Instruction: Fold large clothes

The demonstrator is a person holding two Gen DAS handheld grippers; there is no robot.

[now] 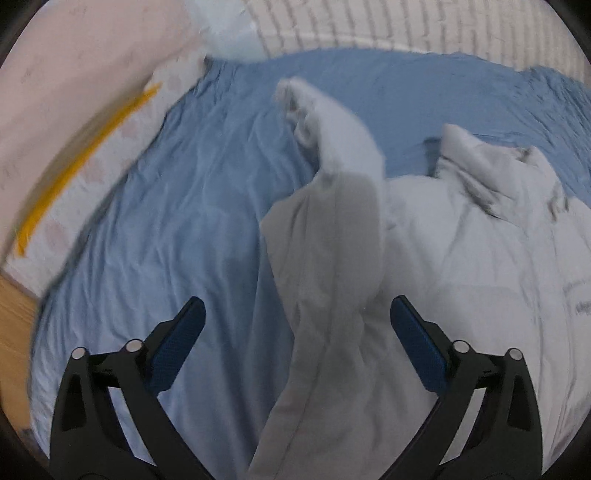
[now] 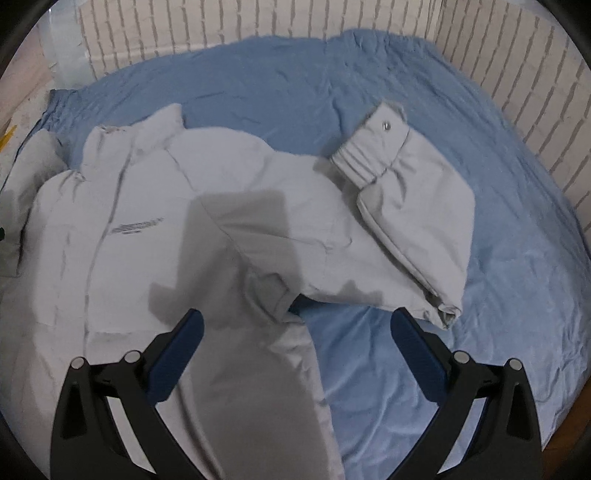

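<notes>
We hold both grippers, left (image 1: pixel 297 325) and right (image 2: pixel 297 332), wide apart and empty above the jacket (image 2: pixel 207 221). Its sleeve (image 1: pixel 332 229) lies between our left fingers, on the sheet (image 2: pixel 461 332).

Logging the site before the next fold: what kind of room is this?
Probably a bedroom: the grey jacket lies on a blue bedsheet, with a brick-pattern wall behind.
</notes>
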